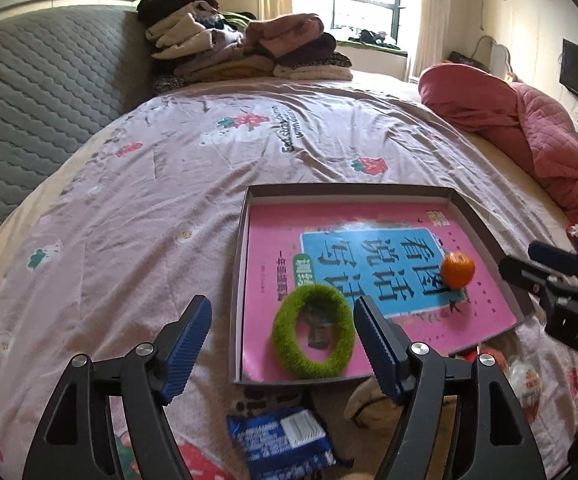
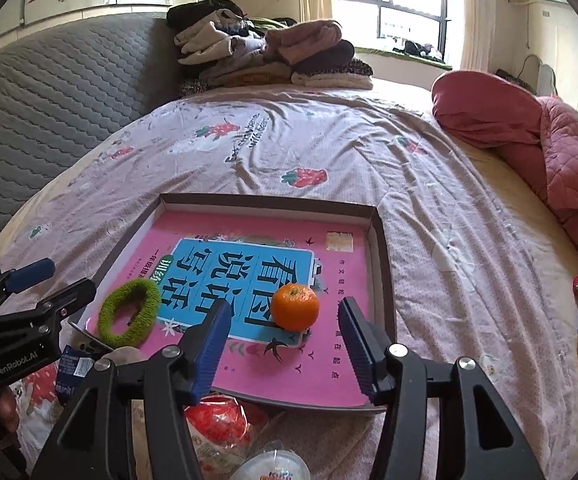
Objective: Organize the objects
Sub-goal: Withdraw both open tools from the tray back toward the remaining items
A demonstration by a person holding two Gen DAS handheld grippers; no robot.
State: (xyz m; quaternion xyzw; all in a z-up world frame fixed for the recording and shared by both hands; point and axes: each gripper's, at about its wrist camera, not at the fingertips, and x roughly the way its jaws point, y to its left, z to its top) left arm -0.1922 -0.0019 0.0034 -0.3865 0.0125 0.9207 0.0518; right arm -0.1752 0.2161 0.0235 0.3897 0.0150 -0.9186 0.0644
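My tray [image 2: 383, 280] on the bed [image 2: 429, 184] holds one book [image 2: 329, 372], one orange [image 2: 295, 306] and one green ring [image 2: 129, 312]. Both my tongs, left [image 1: 283, 336] and right [image 2: 285, 344], gape empty.

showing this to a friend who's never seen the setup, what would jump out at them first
Most likely the shallow box on the bed, lined with a bright pink book. On that book sit an orange, just ahead of the open right gripper, and a fuzzy green ring between the fingers of the open left gripper. Behind, folded clothes are piled at the bed's far edge.
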